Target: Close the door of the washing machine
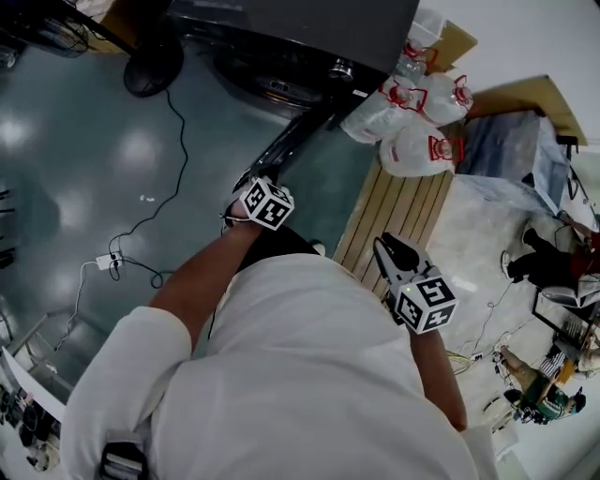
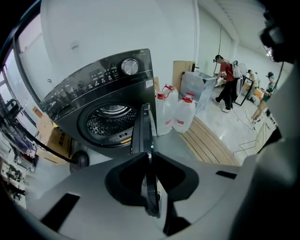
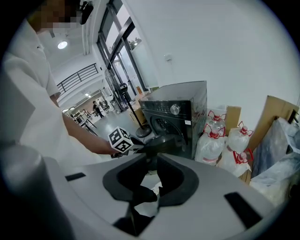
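**Left tongs hold the door's edge; the hole lies to the left**

Head view: The dark grey washing machine (image 1: 300, 23) stands at the far edge of the shiny grey floor. Its round dark door (image 1: 292, 139) is open. It sticks straight out from the machine toward the person, like a long thin bar. The left tongs (image 1: 253, 180) sit at the near end of the door. The right tongs (image 1: 392, 249) hang back over the pale wooden slat board (image 1: 398, 202), well apart from the door.

Left gripper view: The jaws are pinched on the door's thin edge, one on each side. The door shows edge-on. The round silver drum hole (image 2: 110, 124) is just left of it, and the clear plastic jugs with red handles (image 2: 177, 115) are to its right. I think the door's near end must swing left, toward the hole.

Right gripper view: The jaws are almost together, with nothing between them. The left hand is the near one, so I think it does the closing.
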A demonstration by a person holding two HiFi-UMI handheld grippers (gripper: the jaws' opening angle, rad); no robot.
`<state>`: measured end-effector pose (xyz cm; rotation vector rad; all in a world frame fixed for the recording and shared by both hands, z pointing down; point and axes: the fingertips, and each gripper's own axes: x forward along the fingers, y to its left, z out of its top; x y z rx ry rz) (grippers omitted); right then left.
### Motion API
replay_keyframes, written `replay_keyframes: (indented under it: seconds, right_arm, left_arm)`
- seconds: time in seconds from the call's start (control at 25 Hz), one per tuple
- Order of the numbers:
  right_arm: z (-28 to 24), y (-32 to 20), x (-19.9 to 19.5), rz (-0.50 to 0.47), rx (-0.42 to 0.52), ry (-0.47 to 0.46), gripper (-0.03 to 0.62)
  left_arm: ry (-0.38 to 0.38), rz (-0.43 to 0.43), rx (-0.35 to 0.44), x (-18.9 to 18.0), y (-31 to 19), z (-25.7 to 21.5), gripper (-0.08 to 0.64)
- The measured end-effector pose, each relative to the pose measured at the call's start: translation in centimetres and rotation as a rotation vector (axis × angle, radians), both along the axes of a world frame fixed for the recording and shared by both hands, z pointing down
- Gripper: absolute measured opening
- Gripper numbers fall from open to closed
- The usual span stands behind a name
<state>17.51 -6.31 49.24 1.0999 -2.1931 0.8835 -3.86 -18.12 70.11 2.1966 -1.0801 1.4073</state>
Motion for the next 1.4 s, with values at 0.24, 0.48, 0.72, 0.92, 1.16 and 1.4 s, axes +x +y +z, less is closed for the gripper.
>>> replay_keyframes:
  seconds: [0.24, 0.48, 0.72, 0.92, 1.16, 1.4]
  right_arm:
    - [0.0, -0.8, -1.2, -0.011, 0.002, -0.004, 0.077]
    - [-0.1, -2.1, -2.5, -0.016, 0.006, -0.001, 0.077]
    - [-0.2, -3.5, -3.7, -0.009, 0.017, 0.007, 0.077]
    - [-0.2, -4.9, -4.6, 0.009, 0.024, 0.014, 0.077]
    - [-0.4, -6.9, -5.8, 0.021, 0.032, 0.022, 0.078]
    - [-0.4, -7.8, -6.5, 0.046, 0.028, 0.029, 0.078]
  left_arm:
    - [-0.004, 0.02, 0.0, -1.4, -1.0, 0.1, 0.066]
    - [-0.033, 0.053, 0.012, -3.3, -3.0, 0.2, 0.064]
    - [-0.047, 0.073, 0.009, -5.3, -5.6, 0.3, 0.064]
    - [-0.065, 0.102, 0.003, -6.9, -8.0, 0.4, 0.064]
    - [-0.081, 0.136, 0.022, -8.4, -11.5, 0.3, 0.064]
    - [-0.071, 0.156, 0.026, -9.4, -14.5, 0.4, 0.06]
